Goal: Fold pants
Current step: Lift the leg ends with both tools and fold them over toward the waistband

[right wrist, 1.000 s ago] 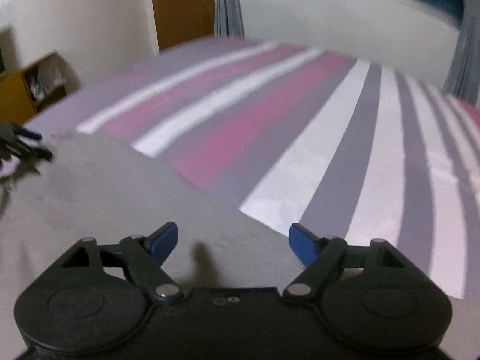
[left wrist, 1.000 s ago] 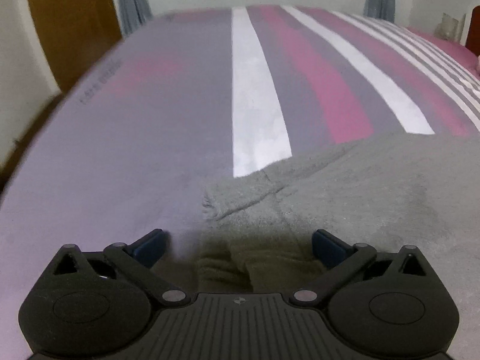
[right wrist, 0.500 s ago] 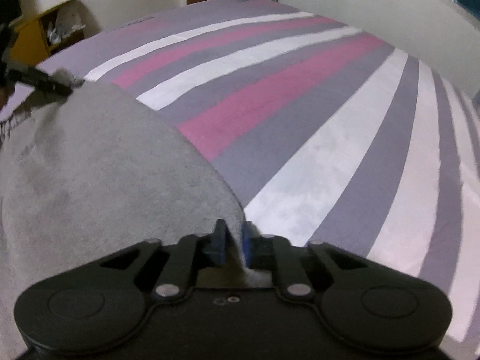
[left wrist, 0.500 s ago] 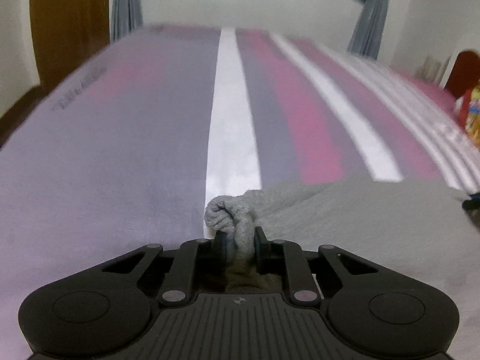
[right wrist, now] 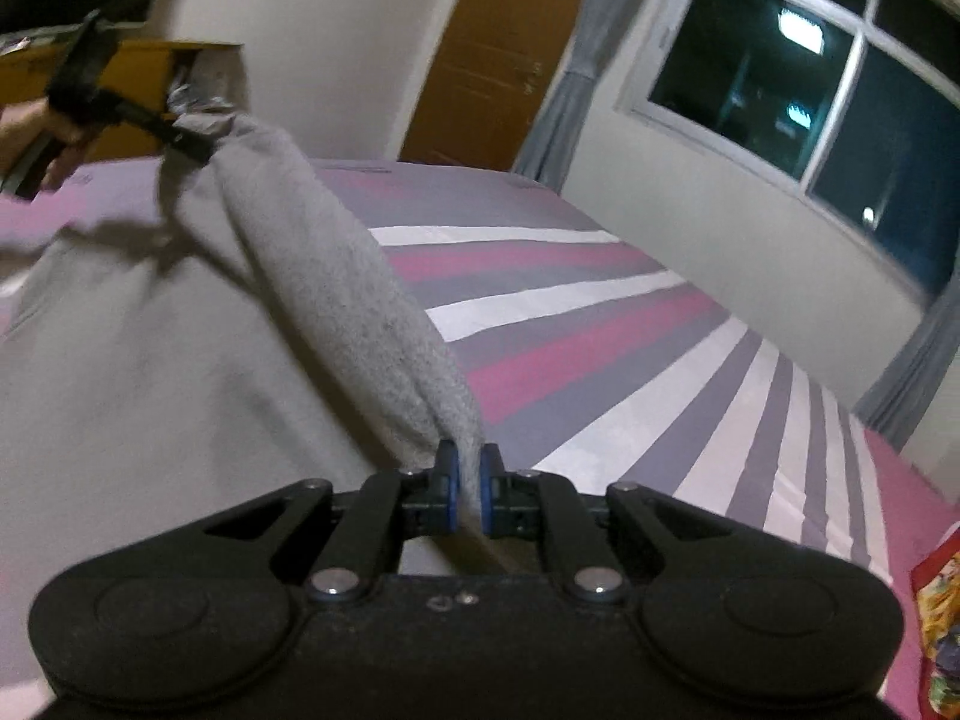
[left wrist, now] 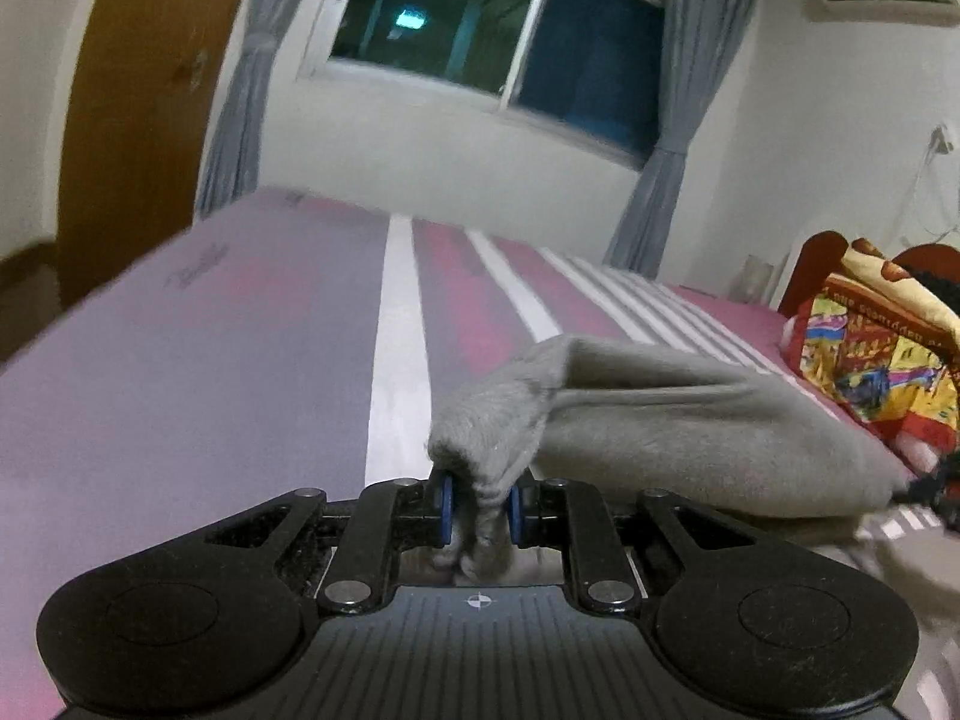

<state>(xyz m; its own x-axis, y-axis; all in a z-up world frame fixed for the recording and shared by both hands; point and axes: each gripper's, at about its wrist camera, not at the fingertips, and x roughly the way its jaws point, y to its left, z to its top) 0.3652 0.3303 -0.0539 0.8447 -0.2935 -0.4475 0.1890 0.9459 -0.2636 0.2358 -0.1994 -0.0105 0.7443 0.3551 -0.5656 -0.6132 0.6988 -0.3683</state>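
Observation:
Grey fleece pants lie on a striped bed, with one edge lifted off it. My left gripper is shut on a bunched corner of the pants. My right gripper is shut on the other corner of the same edge. The lifted edge of the pants stretches taut between the two grippers, above the rest of the fabric. The left gripper also shows in the right wrist view at the far end of that edge, held by a hand.
The bed sheet has purple, pink and white stripes and runs far ahead. A colourful patterned blanket sits at the right by a red headboard. A wooden door, window and curtains stand beyond the bed.
Both grippers have risen with the pants edge in them, lifting it off the bed and pulling it taut. The views now tilt up toward the window.

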